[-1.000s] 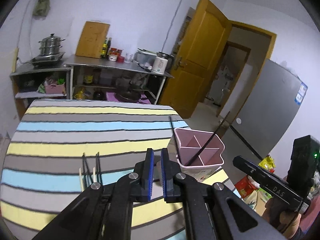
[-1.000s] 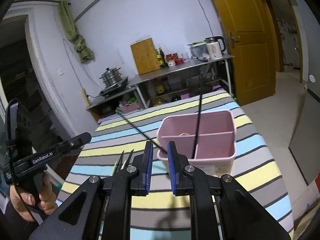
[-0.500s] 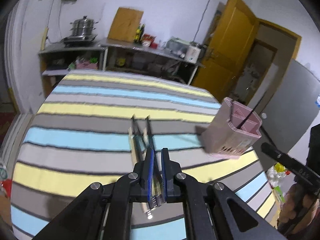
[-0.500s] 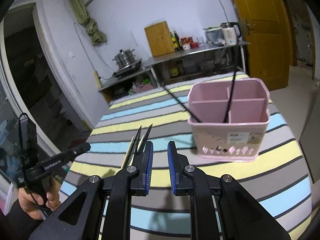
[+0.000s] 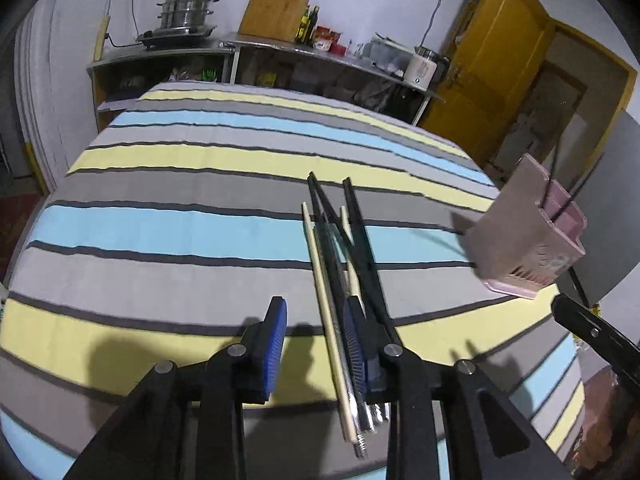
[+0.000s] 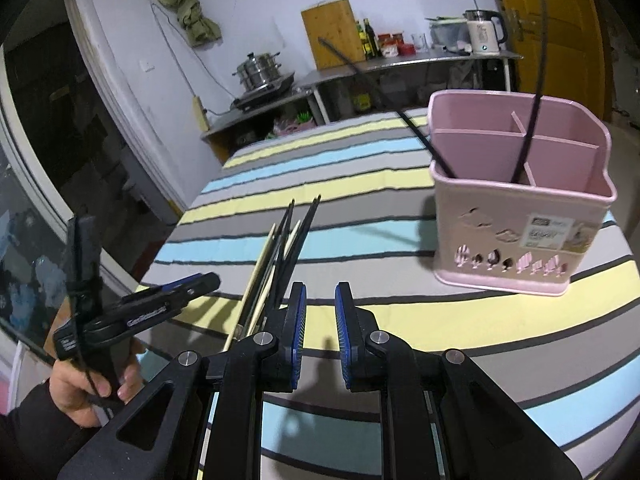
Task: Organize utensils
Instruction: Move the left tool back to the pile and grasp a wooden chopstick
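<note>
Several chopsticks (image 5: pixel 340 264), black, pale wood and metal, lie in a bundle on the striped tablecloth (image 5: pixel 180 224). My left gripper (image 5: pixel 316 340) is open just above their near ends; the bundle runs along its right finger. The bundle also shows in the right wrist view (image 6: pixel 276 256), with the left gripper (image 6: pixel 176 292) beside it. A pink divided utensil holder (image 6: pixel 520 196) stands at the right and holds two black chopsticks (image 6: pixel 528 92). It also shows in the left wrist view (image 5: pixel 528 240). My right gripper (image 6: pixel 320 320) is empty, jaws a narrow gap apart, above the cloth near the bundle.
A metal shelf (image 5: pixel 280 48) with a steamer pot (image 5: pixel 186 10), cutting board, bottles and a kettle stands against the far wall. A yellow door (image 5: pixel 492 64) is at the back right. The table edge falls off behind the holder.
My left gripper has opened and dropped low over the chopsticks' near ends. My right gripper has moved back from the holder and lower toward the cloth.
</note>
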Demonstrator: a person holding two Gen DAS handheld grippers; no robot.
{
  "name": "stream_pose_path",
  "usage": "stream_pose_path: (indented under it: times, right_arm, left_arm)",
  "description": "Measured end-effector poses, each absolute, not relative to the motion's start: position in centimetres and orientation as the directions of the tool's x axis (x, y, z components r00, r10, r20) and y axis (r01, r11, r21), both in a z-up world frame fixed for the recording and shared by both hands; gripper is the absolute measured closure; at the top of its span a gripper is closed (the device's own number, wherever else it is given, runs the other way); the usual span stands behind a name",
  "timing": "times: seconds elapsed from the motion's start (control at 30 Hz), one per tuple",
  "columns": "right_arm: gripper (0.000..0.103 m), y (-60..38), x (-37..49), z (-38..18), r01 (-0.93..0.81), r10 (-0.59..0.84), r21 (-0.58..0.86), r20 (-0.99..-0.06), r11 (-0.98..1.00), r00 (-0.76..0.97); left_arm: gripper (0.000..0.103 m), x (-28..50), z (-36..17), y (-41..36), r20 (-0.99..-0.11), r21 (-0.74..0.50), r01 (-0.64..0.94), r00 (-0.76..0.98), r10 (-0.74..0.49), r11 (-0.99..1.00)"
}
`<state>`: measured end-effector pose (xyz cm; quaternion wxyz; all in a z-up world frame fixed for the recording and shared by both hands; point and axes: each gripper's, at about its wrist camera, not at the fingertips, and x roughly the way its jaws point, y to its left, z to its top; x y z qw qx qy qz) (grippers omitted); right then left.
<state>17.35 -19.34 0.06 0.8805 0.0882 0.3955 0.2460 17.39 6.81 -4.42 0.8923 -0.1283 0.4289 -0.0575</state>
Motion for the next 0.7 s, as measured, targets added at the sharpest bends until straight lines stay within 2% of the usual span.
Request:
stream_pose_path:
  times: [0.33,0.63,0.7]
  right_arm:
    - [0.088,-18.5,18.0,-1.1,-0.376,0.501,0.339,-0.678,0.862,0.537]
    - [0.088,-17.5,18.8,-1.7,-0.385,0.506,0.339,-0.688,0.858,0.520]
    - [0.088,-17.2,19.0,-1.7,-0.390,0.508,0.339,-0.689,0.856,0.517]
  left_arm:
    - [0.074,21.7,-6.7,6.2,-0.784,-0.226,-0.029,0.599,-0.164,0.974]
    - [0.071,22.3,-7.0,5.5,-0.782,-0.133,0.009,0.614,-0.111,0.991]
    - [0.081,22.4,-7.0,5.8,-0.788,-0.121,0.002,0.607,-0.097,0.993]
